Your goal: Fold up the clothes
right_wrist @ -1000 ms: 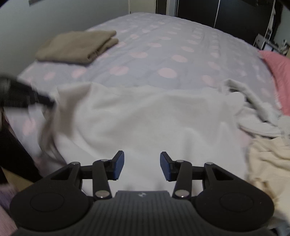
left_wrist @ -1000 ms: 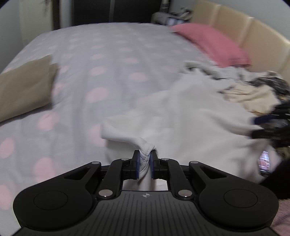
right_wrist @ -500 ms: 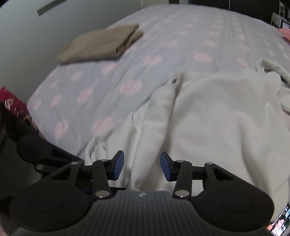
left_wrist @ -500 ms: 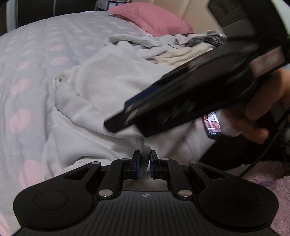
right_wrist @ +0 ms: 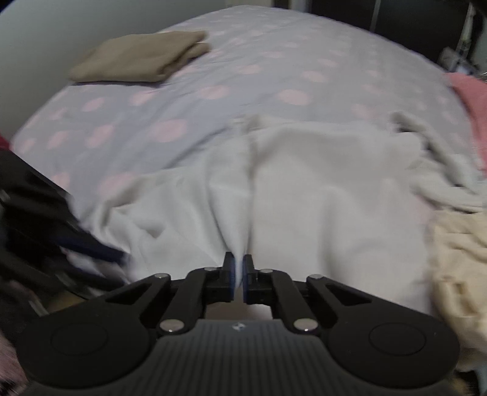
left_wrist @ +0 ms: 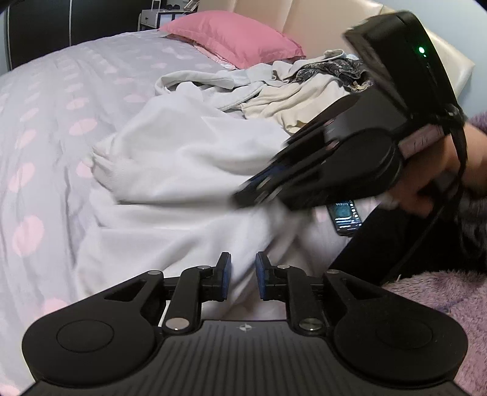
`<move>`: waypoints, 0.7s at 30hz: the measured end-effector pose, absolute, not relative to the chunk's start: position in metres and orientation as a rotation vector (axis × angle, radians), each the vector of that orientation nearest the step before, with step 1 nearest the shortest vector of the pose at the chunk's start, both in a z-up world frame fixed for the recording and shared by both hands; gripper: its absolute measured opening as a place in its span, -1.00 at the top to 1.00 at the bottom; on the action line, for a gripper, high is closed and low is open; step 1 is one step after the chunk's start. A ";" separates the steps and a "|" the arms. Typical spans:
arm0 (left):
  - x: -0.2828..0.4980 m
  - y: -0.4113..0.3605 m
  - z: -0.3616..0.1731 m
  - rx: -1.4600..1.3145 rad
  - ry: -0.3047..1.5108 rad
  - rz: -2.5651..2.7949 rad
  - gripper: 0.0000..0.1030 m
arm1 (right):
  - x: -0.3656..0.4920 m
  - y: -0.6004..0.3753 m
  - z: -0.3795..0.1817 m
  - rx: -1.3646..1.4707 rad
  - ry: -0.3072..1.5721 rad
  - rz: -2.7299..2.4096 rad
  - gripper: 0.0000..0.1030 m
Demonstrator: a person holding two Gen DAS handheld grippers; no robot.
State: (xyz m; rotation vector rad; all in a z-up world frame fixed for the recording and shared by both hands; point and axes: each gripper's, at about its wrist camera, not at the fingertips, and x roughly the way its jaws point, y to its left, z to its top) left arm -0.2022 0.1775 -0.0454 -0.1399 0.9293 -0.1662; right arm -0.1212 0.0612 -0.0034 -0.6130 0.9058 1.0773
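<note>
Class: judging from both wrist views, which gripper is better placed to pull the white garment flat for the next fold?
Right. The right gripper is shut on a pinch of the white garment. The left gripper has just been opening, with cloth loose between its pads.

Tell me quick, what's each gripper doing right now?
Left gripper: just opening, jaws apart, white garment between them, not pinched.
Right gripper: just closed, pinching the white garment.

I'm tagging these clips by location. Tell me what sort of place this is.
Most likely a bedroom at home. A bed under a grey cover with pink spots fills the view, a pink pillow lies by a padded headboard, and loose laundry is heaped on the cover.
</note>
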 end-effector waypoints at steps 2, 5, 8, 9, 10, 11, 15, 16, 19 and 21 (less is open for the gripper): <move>-0.197 0.185 -0.043 -0.107 0.934 -0.140 0.67 | -0.104 0.047 0.001 -0.619 0.896 1.019 0.90; -0.191 0.202 -0.039 -0.058 0.941 -0.095 0.67 | -0.078 0.023 0.007 -0.634 0.883 0.911 0.90; -0.181 0.219 -0.035 -0.015 0.940 -0.057 0.67 | -0.048 -0.006 0.007 -0.625 0.887 0.791 0.91; -0.176 0.224 -0.035 0.003 0.938 -0.048 0.67 | -0.038 -0.016 0.007 -0.622 0.888 0.751 0.91; -0.170 0.229 -0.034 0.023 0.936 -0.040 0.67 | -0.029 -0.025 0.006 -0.619 0.889 0.711 0.91; -0.164 0.234 -0.034 0.044 0.934 -0.032 0.67 | -0.021 -0.031 0.005 -0.615 0.889 0.673 0.91; -0.135 0.245 -0.036 0.181 0.928 -0.013 0.67 | 0.001 -0.043 -0.007 -0.642 0.875 0.563 0.91; -0.126 0.245 -0.038 0.225 0.924 -0.013 0.67 | 0.006 -0.043 -0.010 -0.660 0.867 0.543 0.91; -0.100 0.245 -0.047 0.368 0.914 -0.027 0.67 | 0.021 -0.042 -0.021 -0.684 0.861 0.507 0.91; -0.082 0.243 -0.057 0.477 0.904 -0.049 0.67 | 0.029 -0.042 -0.027 -0.667 0.876 0.505 0.90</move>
